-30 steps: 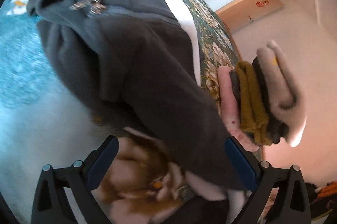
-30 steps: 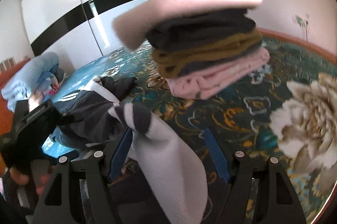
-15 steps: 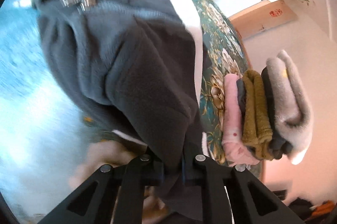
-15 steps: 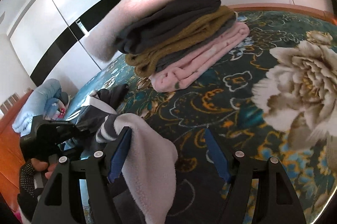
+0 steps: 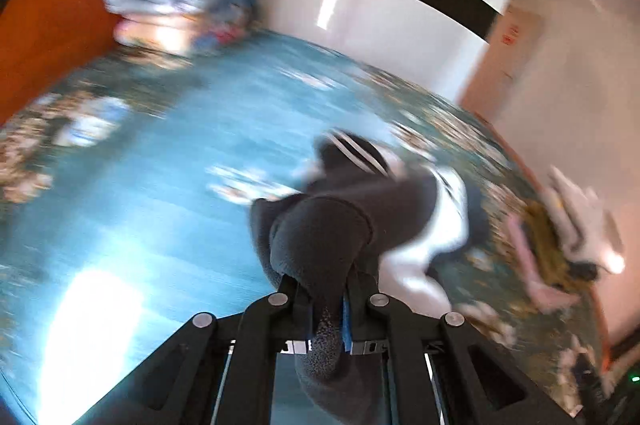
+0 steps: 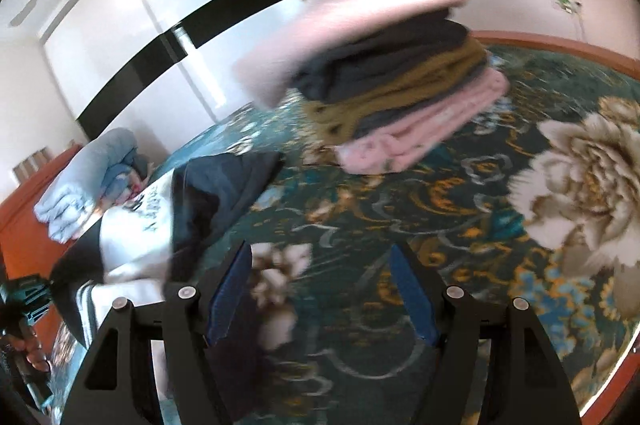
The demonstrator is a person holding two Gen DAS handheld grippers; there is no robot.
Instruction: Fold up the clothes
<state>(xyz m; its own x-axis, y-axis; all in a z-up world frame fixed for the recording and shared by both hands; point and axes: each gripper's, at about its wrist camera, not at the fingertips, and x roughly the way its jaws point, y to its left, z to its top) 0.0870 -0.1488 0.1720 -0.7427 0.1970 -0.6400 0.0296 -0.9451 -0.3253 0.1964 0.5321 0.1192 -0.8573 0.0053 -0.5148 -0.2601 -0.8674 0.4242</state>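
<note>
floral bedspread [image 6: 460,209] bears folded stack [image 6: 384,81]; left claw [image 5: 326,299] pinches dark fleece garment [image 5: 332,225], right claw [image 6: 320,289] gapes.

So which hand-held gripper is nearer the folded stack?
Right. The right hand-held gripper is open, facing the folded stack close ahead; the left hand-held gripper, clamping the dark fleece garment, is farther.

My left gripper [image 5: 326,299] is black with silver screws and blue pads. My right gripper [image 6: 320,285] matches: black arms, silver screws, blue-lined fingers [image 6: 412,295].

floral bedspread [image 6: 460,225], folded clothes stack [image 6: 400,93], dark fleece garment [image 6: 208,201], blue quilt [image 6: 84,185]
</note>
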